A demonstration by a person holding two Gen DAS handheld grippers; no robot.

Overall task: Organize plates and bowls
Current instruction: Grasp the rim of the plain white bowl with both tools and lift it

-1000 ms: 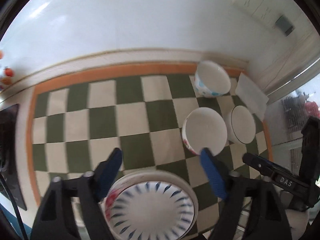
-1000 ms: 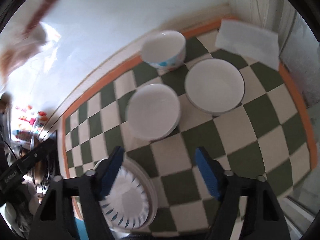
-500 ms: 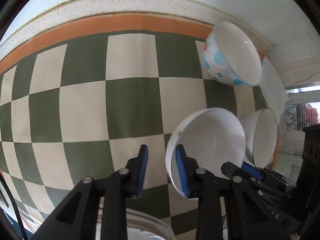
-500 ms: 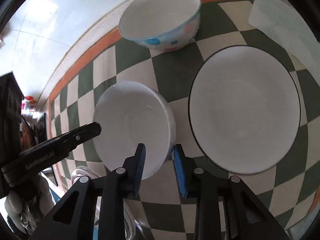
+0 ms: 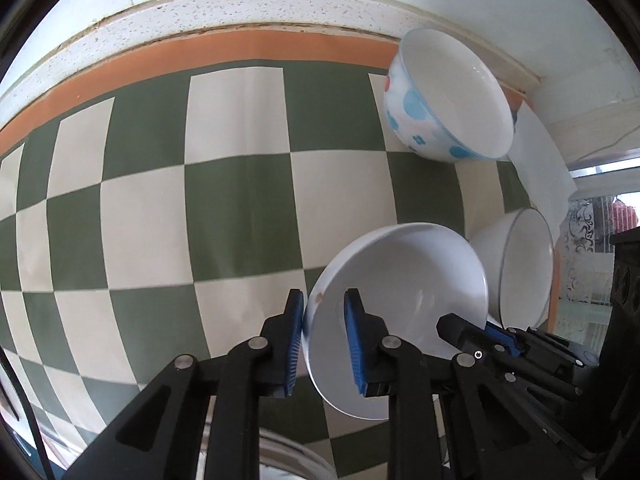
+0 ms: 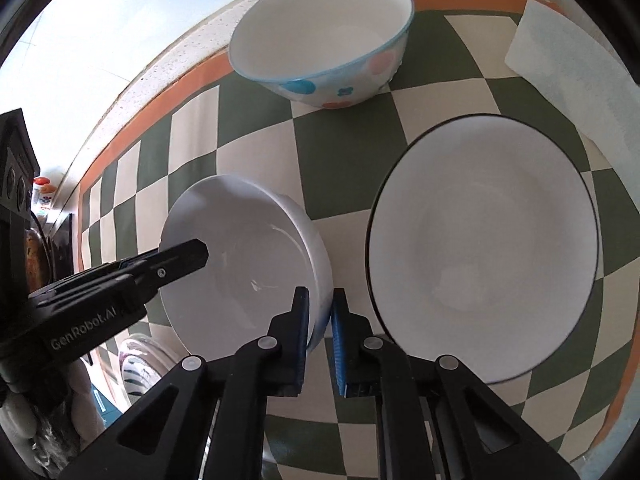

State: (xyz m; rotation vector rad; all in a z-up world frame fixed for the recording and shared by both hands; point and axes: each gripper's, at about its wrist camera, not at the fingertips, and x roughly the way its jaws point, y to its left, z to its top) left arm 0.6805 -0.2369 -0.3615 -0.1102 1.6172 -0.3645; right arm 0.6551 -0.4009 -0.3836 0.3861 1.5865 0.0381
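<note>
White porcelain bowl sits on the checkered mat. We clamp its rim with both tongs: our left gripper is closing on one side, our right gripper is pinched tight opposite.

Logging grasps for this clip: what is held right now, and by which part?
The plain white ceramic bowl: left hand-held gripper closing on its left rim, right hand-held gripper pinching the opposite rim.

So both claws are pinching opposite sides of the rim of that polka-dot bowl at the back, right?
Not quite. Both claws, left and right, pinch opposite sides of the rim of the plain white bowl in front. The polka-dot bowl stands untouched at the back, as the right wrist view shows.
</note>
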